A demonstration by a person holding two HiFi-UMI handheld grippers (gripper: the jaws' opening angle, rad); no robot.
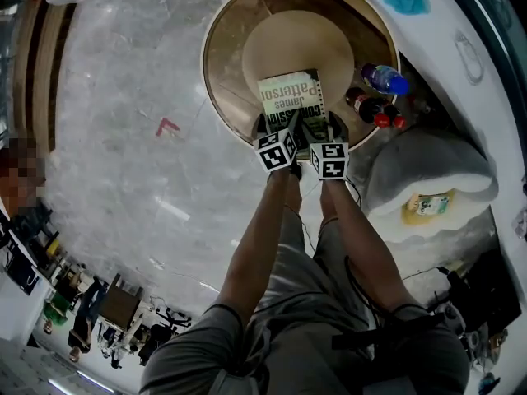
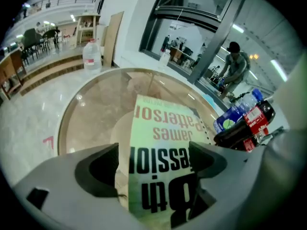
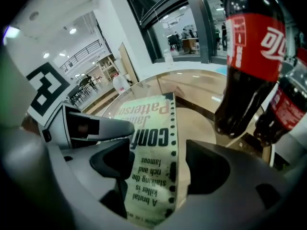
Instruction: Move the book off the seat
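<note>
Book [image 1: 290,95] beneath, left claw [image 1: 278,127] beside right claw [image 1: 326,128]

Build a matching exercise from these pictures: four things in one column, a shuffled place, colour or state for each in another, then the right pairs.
Things
1. book
2. cola bottles
3. blue bottle
4. left gripper

Descriptions
a. red label
b. jaws apart
c. lying on the seat
d. blue label

Pairs: 1-c, 2-a, 3-d, 4-b
</note>
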